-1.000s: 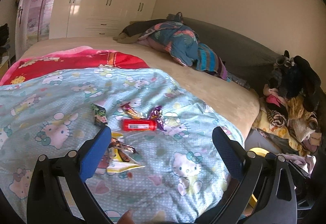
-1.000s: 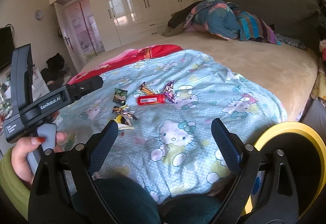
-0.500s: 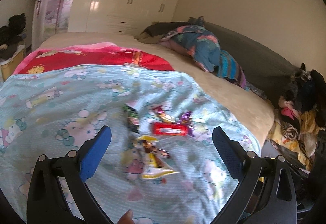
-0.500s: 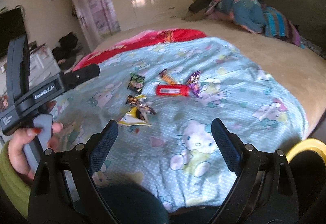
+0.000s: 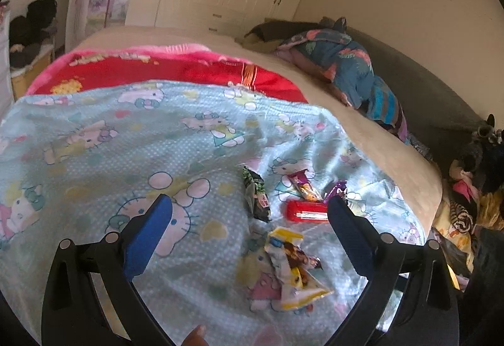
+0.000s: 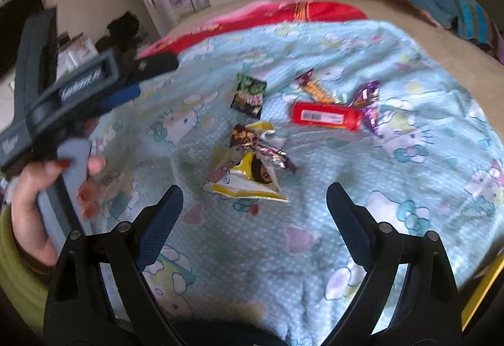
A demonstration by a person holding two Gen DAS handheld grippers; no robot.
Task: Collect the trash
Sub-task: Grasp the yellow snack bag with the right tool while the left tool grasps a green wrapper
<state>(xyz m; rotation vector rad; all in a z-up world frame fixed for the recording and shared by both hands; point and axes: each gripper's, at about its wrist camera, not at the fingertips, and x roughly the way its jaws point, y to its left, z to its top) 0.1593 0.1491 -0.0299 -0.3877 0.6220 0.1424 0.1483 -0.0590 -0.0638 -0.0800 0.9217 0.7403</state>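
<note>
I see both grippers, left (image 5: 249,220) and right (image 6: 252,207), spread wide, empty, above wrappers (image 6: 249,163) (blue blanket (image 6: 315,235)).

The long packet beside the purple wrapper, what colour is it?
Red packet, clearest in the right wrist view.

Left gripper (image 5: 249,213): jaws spread wide, empty, angled downward. Right gripper (image 6: 253,204): jaws spread wide, empty, angled downward. Left hand (image 6: 47,198) wrapped around the grey handle, red-painted nails visible, green sleeve at wrist.
</note>
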